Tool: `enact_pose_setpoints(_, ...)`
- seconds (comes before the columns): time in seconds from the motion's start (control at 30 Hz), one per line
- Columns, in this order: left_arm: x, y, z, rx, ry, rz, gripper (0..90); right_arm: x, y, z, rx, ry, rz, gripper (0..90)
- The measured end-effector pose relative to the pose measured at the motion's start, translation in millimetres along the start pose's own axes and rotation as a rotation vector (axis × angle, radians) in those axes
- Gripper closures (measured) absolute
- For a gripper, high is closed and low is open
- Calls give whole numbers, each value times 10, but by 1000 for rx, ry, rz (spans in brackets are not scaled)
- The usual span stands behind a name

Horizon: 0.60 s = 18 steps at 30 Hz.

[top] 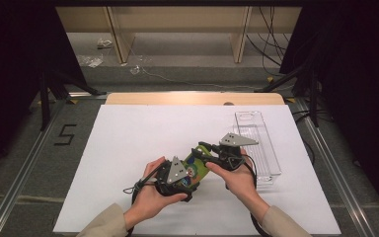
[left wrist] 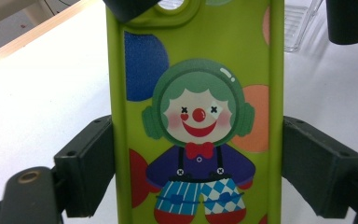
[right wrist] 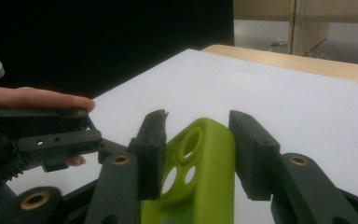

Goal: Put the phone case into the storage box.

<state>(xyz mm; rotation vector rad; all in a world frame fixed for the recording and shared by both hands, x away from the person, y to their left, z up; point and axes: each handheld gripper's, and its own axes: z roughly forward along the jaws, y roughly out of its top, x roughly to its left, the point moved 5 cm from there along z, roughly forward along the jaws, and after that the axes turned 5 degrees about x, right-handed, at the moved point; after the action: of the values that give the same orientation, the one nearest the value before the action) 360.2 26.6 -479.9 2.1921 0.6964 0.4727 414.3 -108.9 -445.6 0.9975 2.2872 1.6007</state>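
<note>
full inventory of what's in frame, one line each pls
phone case: 1, lime green with a clown print, held above the near middle of the table between both grippers
clear plastic tray: 1, transparent, right side of the table
table: 1, white top with a wooden far edge
number 5 marking: 1, black, on the grey floor left of the table
left gripper: 1, black with a grey plate, fingers on both long edges of the case
right gripper: 1, black with a grey plate, fingers either side of the case's camera end
hands: 2, beige sleeves, at the near edge
</note>
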Motion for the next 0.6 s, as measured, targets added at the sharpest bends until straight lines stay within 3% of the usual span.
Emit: enact_pose_setpoints(0.6, 13, -17, 27, 7, 8, 10, 162, 30, 48, -25, -31, 51, 45, 731)
